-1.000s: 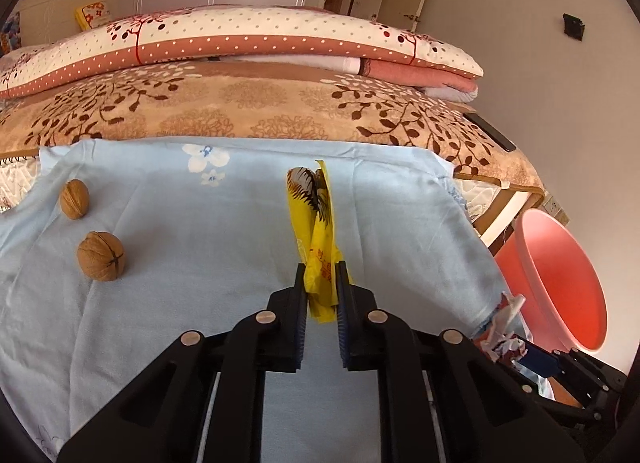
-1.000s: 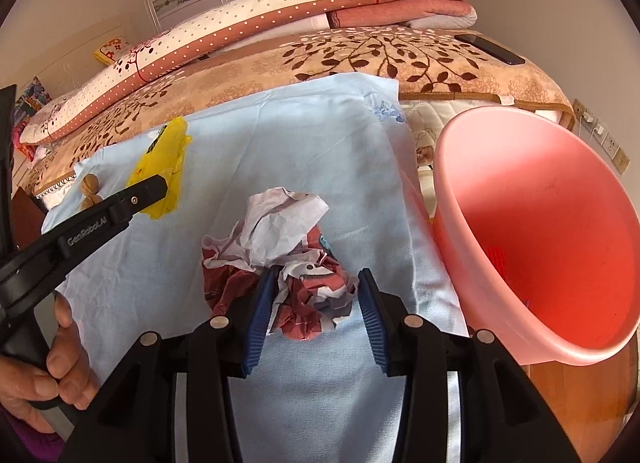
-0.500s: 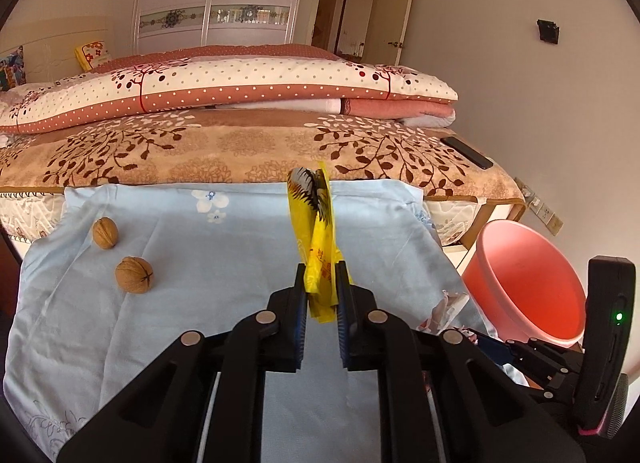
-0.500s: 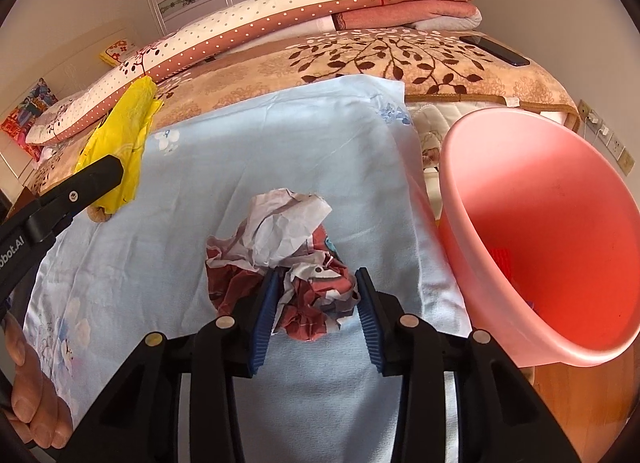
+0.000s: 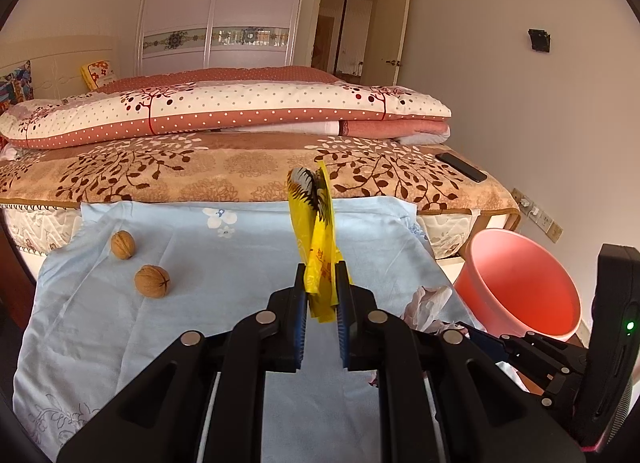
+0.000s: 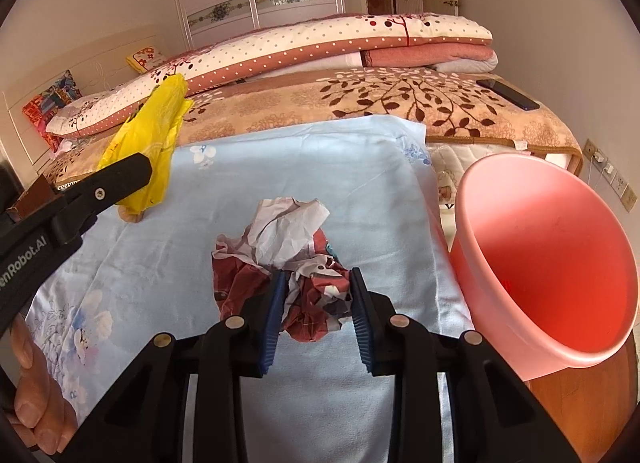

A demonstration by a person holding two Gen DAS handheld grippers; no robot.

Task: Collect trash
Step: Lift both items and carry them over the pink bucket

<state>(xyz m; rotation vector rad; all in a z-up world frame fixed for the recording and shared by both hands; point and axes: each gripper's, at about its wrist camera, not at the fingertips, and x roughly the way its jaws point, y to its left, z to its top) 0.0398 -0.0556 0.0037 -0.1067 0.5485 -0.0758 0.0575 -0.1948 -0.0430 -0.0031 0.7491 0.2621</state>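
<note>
My left gripper (image 5: 320, 275) is shut on a yellow plastic wrapper (image 5: 316, 231) and holds it upright above the light blue cloth (image 5: 220, 263). The right wrist view shows the same wrapper (image 6: 156, 135) raised at the left. My right gripper (image 6: 316, 283) points down at a crumpled wad of white and dark red paper (image 6: 288, 231) on the cloth. Its jaws are closing, and both blue pads touch the wad's near part. A pink plastic basin (image 6: 552, 263) stands off the cloth's right edge, tilted toward me.
Two walnuts (image 5: 123, 245) (image 5: 152, 281) lie on the cloth at the left. Behind it is a bed with a brown leaf-patterned blanket (image 5: 240, 167), folded quilts and a black phone (image 5: 460, 167). A person's fingers (image 6: 32, 415) grip the left tool's handle.
The left gripper has risen and drawn back with the yellow wrapper. The right jaws have narrowed around the paper wad until the pads meet it.
</note>
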